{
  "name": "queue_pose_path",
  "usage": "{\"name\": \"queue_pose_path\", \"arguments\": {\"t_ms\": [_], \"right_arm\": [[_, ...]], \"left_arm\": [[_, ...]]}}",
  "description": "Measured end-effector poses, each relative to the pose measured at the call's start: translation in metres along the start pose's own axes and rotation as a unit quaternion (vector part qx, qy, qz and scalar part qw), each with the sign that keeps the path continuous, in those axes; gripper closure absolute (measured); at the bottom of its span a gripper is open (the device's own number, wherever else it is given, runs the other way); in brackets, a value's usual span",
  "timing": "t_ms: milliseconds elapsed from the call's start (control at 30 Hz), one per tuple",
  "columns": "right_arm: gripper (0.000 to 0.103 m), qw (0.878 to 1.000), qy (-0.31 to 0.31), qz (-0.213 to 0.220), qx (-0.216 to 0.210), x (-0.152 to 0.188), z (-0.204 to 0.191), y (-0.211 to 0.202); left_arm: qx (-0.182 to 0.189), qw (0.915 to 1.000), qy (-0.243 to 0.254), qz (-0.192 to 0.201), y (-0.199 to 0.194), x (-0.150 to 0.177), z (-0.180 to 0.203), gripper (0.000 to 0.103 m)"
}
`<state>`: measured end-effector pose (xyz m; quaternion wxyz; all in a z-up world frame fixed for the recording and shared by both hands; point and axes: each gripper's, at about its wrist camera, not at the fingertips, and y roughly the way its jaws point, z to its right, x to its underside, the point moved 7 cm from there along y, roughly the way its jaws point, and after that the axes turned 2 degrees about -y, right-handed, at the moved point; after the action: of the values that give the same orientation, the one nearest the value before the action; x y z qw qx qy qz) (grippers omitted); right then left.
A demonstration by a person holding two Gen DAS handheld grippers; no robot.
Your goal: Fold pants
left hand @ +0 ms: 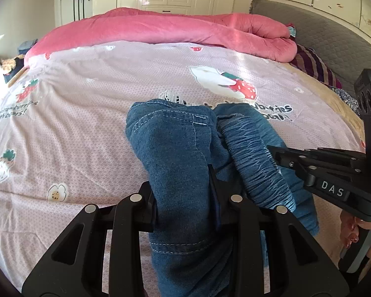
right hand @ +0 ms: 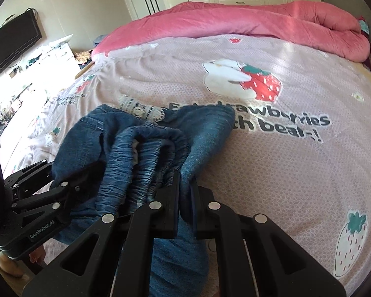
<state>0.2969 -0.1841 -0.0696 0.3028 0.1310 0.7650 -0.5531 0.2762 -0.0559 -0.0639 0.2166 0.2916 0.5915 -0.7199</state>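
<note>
White letters "DAS" stand on the right gripper (left hand: 279, 158), on its dark body. "GenRobot.AI" runs along the left gripper (right hand: 80, 182). The bedspread (right hand: 284, 173) carries black print, partly hidden by the jeans (right hand: 126, 143): "...rawberries ...th bear~!"

A bed (left hand: 91, 113) fills most of both views, covered by a pale pink strawberry-print sheet (right hand: 296, 178). A rolled pink quilt (left hand: 165, 28) lies across the top of the frame. Blue denim pants (left hand: 183, 153) lie bunched at lower centre.
</note>
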Motion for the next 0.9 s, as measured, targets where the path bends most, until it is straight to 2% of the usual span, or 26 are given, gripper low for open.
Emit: {"name": "queue_pose_path", "arguments": {"t_ms": [167, 500, 767, 900], "right_arm": [[0.097, 1.0, 0.019, -0.014, -0.001, 0.007, 0.01, 0.005], [0.095, 0.999, 0.016, -0.037, 0.019, 0.018, 0.015, 0.017], [0.092, 0.999, 0.028, -0.036, 0.018, 0.02, 0.02, 0.019], [0.078, 0.999, 0.004, -0.027, 0.044, 0.019, 0.017, 0.012]], "left_arm": [[0.0, 0.9999, -0.012, -0.008, 0.003, 0.004, -0.005, 0.08], [-0.013, 0.9998, -0.007, -0.015, 0.009, 0.012, -0.008, 0.077], [-0.018, 0.9997, 0.0, -0.017, 0.011, 0.014, -0.008, 0.076], [-0.019, 0.9997, -0.001, -0.015, 0.011, 0.014, -0.008, 0.075]]}}
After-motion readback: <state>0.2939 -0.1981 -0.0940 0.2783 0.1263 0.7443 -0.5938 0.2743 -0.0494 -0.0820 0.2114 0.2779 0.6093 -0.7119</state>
